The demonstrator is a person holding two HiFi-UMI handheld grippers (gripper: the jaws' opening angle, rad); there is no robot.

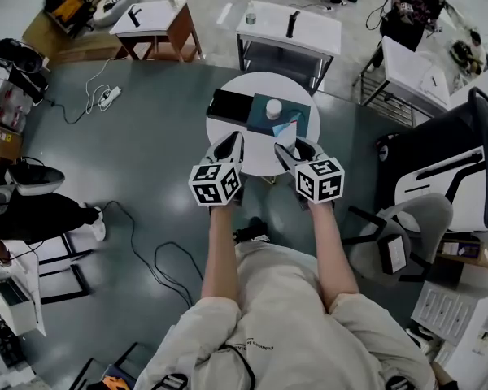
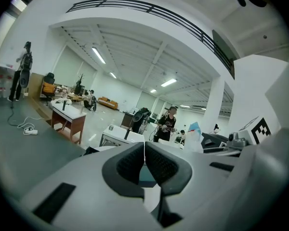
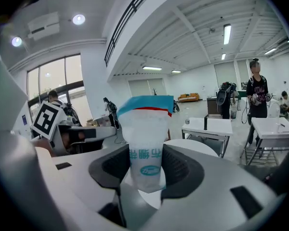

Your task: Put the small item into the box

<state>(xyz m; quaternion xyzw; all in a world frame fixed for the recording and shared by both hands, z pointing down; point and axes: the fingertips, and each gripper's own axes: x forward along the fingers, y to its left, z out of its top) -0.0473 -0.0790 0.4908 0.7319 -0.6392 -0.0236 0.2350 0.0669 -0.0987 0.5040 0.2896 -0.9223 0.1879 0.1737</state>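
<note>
Right claw (image 3: pixel 144 171) clamping packet (image 3: pixel 145 129), left claw (image 2: pixel 144 161) closed

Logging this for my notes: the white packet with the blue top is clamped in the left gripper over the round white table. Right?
No: the white packet with the blue top is clamped in the right gripper, not the left, over the round white table. The right gripper view shows it between the jaws. The left gripper is shut, empty.
</note>
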